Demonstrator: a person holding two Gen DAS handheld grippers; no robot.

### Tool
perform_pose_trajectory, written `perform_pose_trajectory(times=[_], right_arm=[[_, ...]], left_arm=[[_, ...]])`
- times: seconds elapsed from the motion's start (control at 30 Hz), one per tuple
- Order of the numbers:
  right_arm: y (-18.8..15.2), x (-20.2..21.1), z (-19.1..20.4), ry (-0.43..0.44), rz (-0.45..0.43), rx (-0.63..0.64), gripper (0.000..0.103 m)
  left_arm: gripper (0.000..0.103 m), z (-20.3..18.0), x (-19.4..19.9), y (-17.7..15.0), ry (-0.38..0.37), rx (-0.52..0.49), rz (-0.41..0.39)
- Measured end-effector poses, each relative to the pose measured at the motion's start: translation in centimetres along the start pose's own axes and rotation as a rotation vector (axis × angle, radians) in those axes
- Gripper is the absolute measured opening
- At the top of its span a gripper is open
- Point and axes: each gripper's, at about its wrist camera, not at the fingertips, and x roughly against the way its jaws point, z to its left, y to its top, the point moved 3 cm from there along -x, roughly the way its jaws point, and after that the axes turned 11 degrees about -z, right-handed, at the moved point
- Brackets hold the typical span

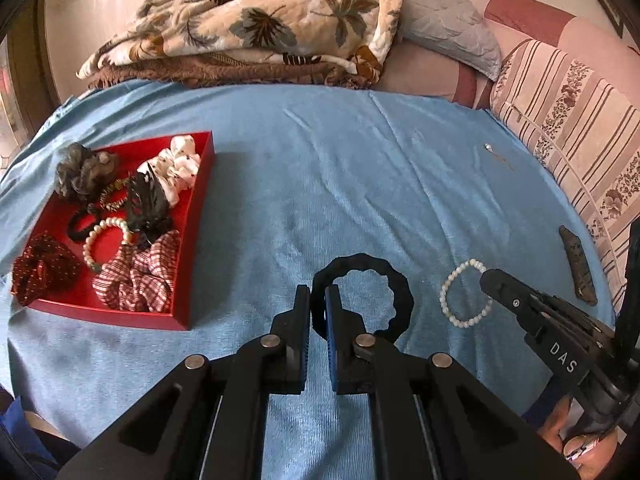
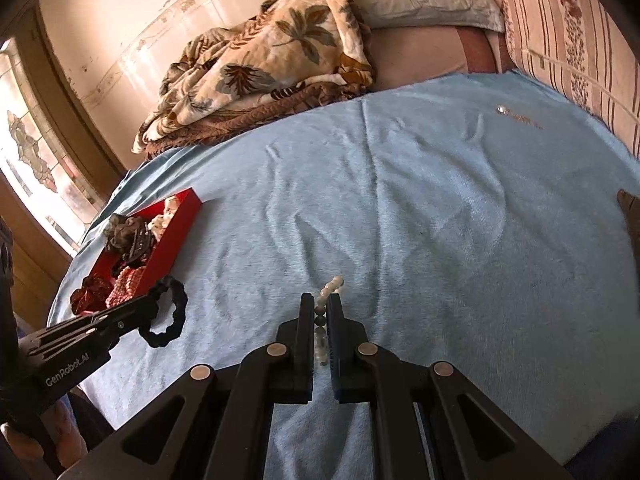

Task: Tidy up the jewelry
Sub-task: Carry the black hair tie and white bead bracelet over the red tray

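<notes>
The left tool [image 1: 318, 300] is clamped on a black scrunchie [image 1: 362, 294]; its jaws stand almost together with the band pinched between them, and the loop hangs out past the tips toward 1 o'clock in the left wrist view. In the right wrist view the same scrunchie [image 2: 170, 312] dangles from the tool at 9 o'clock, near the corner of the red tray [image 2: 176, 232].

The right tool [image 2: 320, 308] is clamped on a pearl bracelet [image 2: 330, 286]; a run of beads sits between the nearly closed jaws and a few more stick out beyond the tips at 12 o'clock. From the left wrist view the bracelet [image 1: 464, 298] forms a ring at 3 o'clock of the scrunchie, with the right tool's tip on its far bead edge.

The tray [image 1: 188, 264] lies on the blue towel [image 1: 320, 168] at 9 o'clock in the left view. It holds a checked scrunchie [image 1: 138, 276], a dark red scrunchie [image 1: 42, 272], a grey scrunchie [image 1: 84, 170], a white scrunchie [image 1: 178, 166], a black claw clip [image 1: 146, 204], a second pearl bracelet [image 1: 104, 242] and a black hair tie [image 1: 78, 226].

Still loose on the towel are a small pin [image 1: 498, 156] at 2 o'clock and a dark barrette [image 1: 578, 264] at 3 o'clock near the striped pillow [image 1: 580, 128]. A leaf-print blanket [image 1: 256, 24] is heaped at 12 o'clock.
</notes>
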Motion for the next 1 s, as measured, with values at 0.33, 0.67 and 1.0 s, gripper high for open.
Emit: perform_pose_trajectory(times=[0.33,0.67,1.0], right_arm=[[0.0,1.9,2.0,0.02,-0.025,0.038,0.007],[-0.2,3.0,3.4,0.04,-0.029,0.059,0.007],[-0.3,3.5,5.2,0.07,-0.025,0.095,0.007]], left_arm=[[0.007,0.3,2.2,-0.1,0.028,-0.018,-0.05],[0.007,1.7,3.6,-0.4,0.076,-0.017,-0.078],[0.007,2.8,5.0,-0.4,0.108,0.002,-0.112]])
